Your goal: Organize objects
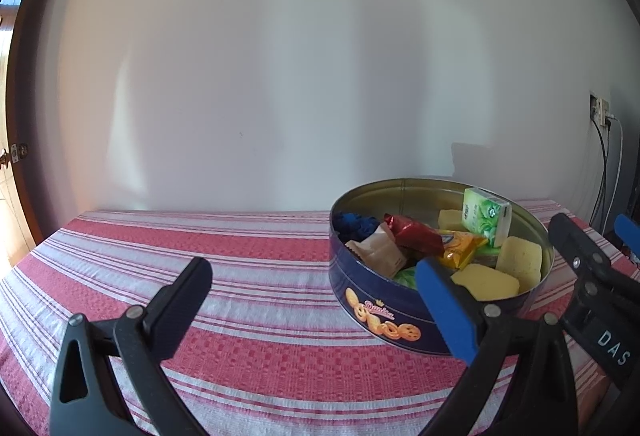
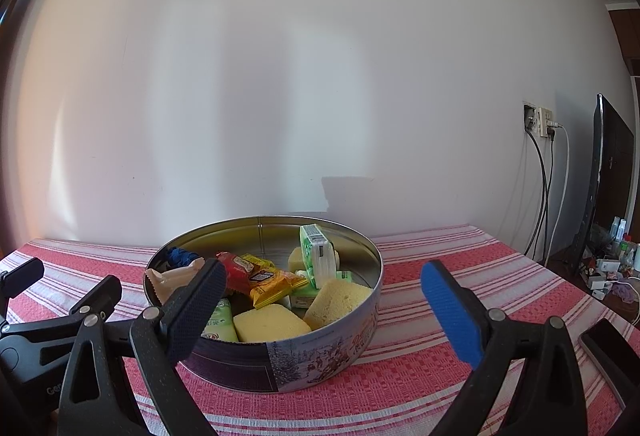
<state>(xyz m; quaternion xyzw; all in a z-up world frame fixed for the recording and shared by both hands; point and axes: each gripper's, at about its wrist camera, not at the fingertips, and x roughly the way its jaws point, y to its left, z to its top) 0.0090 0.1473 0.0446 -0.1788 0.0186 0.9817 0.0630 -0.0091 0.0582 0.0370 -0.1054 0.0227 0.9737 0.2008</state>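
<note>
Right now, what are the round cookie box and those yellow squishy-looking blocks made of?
The round cookie box looks like thin metal: its inside wall is shiny and golden with a seam, and the outside carries printed pictures. The yellow blocks look like sponge or foam, since their surfaces are dull, soft-edged and full of tiny holes. They could be sponge cake instead; the pictures cannot settle that.

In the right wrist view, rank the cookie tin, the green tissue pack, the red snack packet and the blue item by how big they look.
1. cookie tin, by far the largest
2. green tissue pack
3. red snack packet
4. blue item, though mostly hidden behind the wrappers, so its place is unsure.
</note>
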